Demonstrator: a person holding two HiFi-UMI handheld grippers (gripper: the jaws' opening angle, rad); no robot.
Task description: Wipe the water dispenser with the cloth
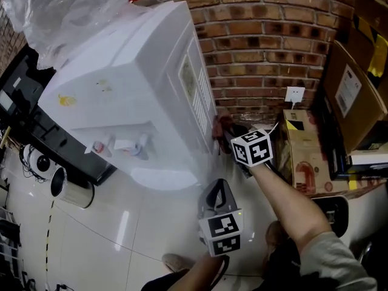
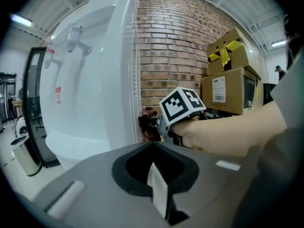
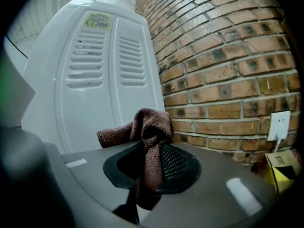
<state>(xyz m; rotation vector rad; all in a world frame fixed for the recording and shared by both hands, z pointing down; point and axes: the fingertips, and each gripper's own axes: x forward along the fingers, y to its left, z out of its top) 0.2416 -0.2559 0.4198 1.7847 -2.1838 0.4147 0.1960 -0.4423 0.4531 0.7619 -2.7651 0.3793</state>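
- Right gripper's fingers (image 3: 175, 164) are clamped on a brown terry cloth (image 3: 151, 127). The cloth bunches up above the jaws, with one corner sticking out toward the left.
- Left gripper's fingers (image 2: 159, 190) are pressed together with nothing between them.
- In my head view the right gripper (image 1: 232, 137) is reached forward into the gap between the water dispenser (image 1: 133, 71) and the brick wall (image 1: 273, 41). It is low down, by the dispenser's vented side panel (image 3: 102, 63).
- The cloth sits right at that panel's lower edge. I can't tell from any view whether it touches the plastic.
- The left gripper (image 1: 216, 191) hangs behind and below the right one, jaws pointing toward the dispenser and apart from it. In its view the right gripper's marker cube (image 2: 183, 103) and forearm are straight ahead.
- The dispenser is white. Its taps (image 1: 121, 145) are on the front face and the drip tray (image 1: 160, 177) is below them. A clear plastic bag (image 1: 73, 11) covers the top.
- A white wall socket (image 1: 295, 94) is on the bricks to the right. Cardboard boxes (image 1: 303, 156) are stacked below and beside it.
- A white cylindrical bin (image 1: 70, 190) is on the glossy floor at the dispenser's other side, next to a black cabinet (image 1: 36, 120).
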